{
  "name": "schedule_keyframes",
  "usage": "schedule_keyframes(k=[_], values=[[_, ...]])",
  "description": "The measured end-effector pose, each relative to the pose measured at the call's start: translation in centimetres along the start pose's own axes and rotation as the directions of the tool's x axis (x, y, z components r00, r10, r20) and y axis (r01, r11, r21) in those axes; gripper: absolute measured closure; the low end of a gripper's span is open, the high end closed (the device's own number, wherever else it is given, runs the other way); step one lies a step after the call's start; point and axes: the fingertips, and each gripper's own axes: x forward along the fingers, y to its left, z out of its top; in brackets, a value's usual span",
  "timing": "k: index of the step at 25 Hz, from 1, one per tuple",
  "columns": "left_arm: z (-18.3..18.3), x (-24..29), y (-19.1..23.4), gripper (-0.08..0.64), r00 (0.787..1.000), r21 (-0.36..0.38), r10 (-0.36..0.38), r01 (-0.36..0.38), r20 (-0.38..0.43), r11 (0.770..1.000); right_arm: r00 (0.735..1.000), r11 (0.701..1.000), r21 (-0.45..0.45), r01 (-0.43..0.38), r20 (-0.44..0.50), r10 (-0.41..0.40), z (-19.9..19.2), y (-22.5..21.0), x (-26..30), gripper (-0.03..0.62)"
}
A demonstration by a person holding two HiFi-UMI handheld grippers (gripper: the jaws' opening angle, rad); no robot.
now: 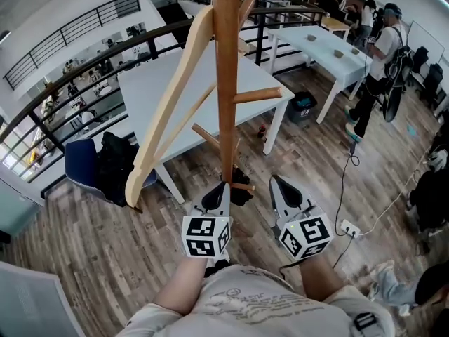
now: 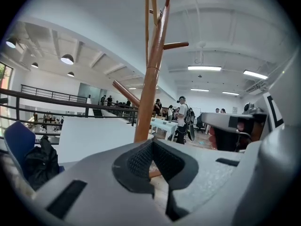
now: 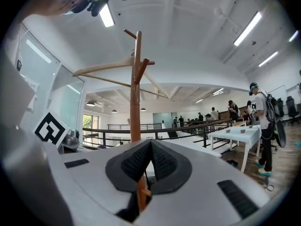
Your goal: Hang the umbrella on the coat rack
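Observation:
A tall wooden coat rack [image 1: 226, 83] with stubby pegs stands right in front of me. A pale wooden hanger [image 1: 175, 97] hangs on its left side. The pole also rises ahead in the left gripper view [image 2: 149, 93] and in the right gripper view [image 3: 136, 93]. My left gripper [image 1: 219, 188] is just left of the pole's lower part, shut and empty [image 2: 151, 142]. To the pole's right, my right gripper [image 1: 278, 181] is also shut with nothing in it [image 3: 150, 142]. A dark object [image 1: 242, 189] sits low by the pole; I cannot tell whether it is the umbrella.
A white table [image 1: 161, 90] stands behind the rack, with a blue chair [image 1: 81, 163] and a black bag [image 1: 116, 160] at its left. A black bin [image 1: 303, 107] is under the table's right corner. A person [image 1: 375, 69] stands at the right. A power strip [image 1: 349, 227] and cable lie on the floor.

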Motion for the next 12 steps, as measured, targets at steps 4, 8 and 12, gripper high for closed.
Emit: schedule_keyframes(k=[4, 8, 12], values=[[0.6, 0.0, -0.3, 0.555, 1.0, 0.005, -0.003, 0.003, 0.002, 1.0, 0.997, 0.999, 0.048, -0.002, -0.074, 0.006, -1.7, -0.1, 0.1, 0.592], [0.4, -0.2, -0.6, 0.555, 1.0, 0.021, -0.002, 0.002, -0.01, 1.0, 0.995, 0.996, 0.08, 0.024, -0.1, -0.016, -2.4, -0.6, -0.6, 0.592], [0.0, -0.5, -0.4, 0.555, 1.0, 0.02, 0.008, -0.008, -0.011, 1.0, 0.995, 0.996, 0.079, 0.031, -0.097, -0.023, -2.9, -1.0, -0.8, 0.592]])
